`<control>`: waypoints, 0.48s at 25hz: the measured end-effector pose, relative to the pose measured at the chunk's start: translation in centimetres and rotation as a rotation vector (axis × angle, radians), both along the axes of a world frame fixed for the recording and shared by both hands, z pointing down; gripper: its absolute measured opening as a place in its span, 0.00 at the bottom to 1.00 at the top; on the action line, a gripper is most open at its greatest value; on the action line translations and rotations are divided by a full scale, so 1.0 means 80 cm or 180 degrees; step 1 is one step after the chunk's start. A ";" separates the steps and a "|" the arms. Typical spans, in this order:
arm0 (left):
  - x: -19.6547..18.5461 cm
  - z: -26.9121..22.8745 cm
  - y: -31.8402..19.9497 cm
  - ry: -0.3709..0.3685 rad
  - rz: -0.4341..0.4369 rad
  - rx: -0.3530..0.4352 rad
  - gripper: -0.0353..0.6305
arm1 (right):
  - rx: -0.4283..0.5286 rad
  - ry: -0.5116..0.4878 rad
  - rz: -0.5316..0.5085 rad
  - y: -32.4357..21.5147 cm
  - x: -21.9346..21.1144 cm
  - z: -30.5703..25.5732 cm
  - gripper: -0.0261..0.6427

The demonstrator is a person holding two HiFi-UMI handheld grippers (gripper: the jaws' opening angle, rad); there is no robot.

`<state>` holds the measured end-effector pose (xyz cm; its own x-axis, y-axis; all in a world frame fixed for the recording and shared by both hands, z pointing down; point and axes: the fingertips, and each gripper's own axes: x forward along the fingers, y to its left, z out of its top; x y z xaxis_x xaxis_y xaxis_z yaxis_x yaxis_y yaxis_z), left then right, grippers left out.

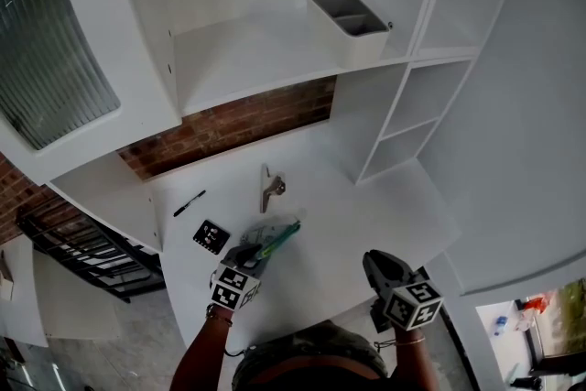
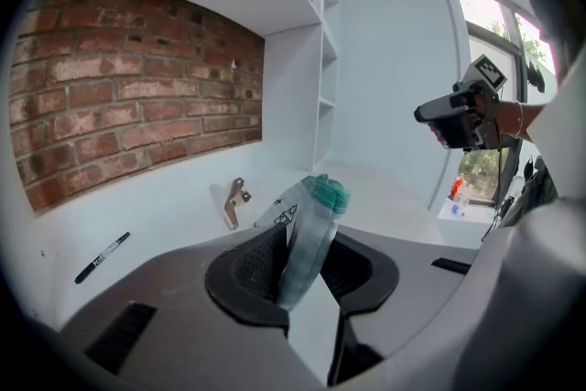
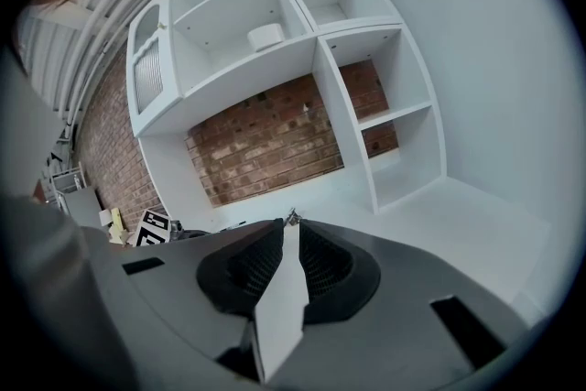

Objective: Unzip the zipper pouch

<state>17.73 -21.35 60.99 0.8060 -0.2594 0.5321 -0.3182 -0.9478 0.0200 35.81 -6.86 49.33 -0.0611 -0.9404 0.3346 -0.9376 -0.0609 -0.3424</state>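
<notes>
Left gripper (image 1: 251, 255): jaws narrow and pinched on one end of a small, clear, soft-plastic zipper pouch (image 2: 305, 233) with small dark prints and a teal zip band (image 2: 326, 191). The pouch sticks out forward from my pads, with the teal end farthest from me, above the white desk (image 1: 366, 197). I cannot tell whether its far end touches the desk.

Handling, my read:
- Very light, limp film that should fold and twist rather than resist.
- Slick surface, so a pinch on bare film may slip.
- Not fragile, though a hard tug could stretch the film or jam the zip.
- Best hold is probably one gripper on the stiffer zip band near its end and the other on the slider tab.
- I cannot make out the slider in any view.

Right gripper (image 1: 377, 265): jaws drawn almost together with nothing between them. It hangs well apart from the pouch, off to its right and nearer my body, aimed across the desk toward the shelving. The pouch is in the left gripper only, and the right has no contact with it.
</notes>
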 end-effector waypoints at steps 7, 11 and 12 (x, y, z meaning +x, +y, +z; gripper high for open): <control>-0.003 0.020 0.026 -0.0088 0.0107 -0.0265 0.27 | 0.0001 -0.0074 -0.0127 -0.013 -0.018 0.000 0.12; -0.007 0.024 0.038 -0.0058 0.0126 -0.0459 0.34 | -0.0010 -0.0073 -0.0186 -0.019 -0.023 0.001 0.12; -0.008 0.023 0.039 -0.0036 0.0122 -0.0511 0.37 | -0.0009 -0.0073 -0.0202 -0.022 -0.025 0.001 0.12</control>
<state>17.08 -18.21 62.83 0.8074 -0.1393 0.5733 -0.2828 -0.9442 0.1689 33.82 -8.61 49.43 -0.1283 -0.9334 0.3351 -0.9315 -0.0025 -0.3638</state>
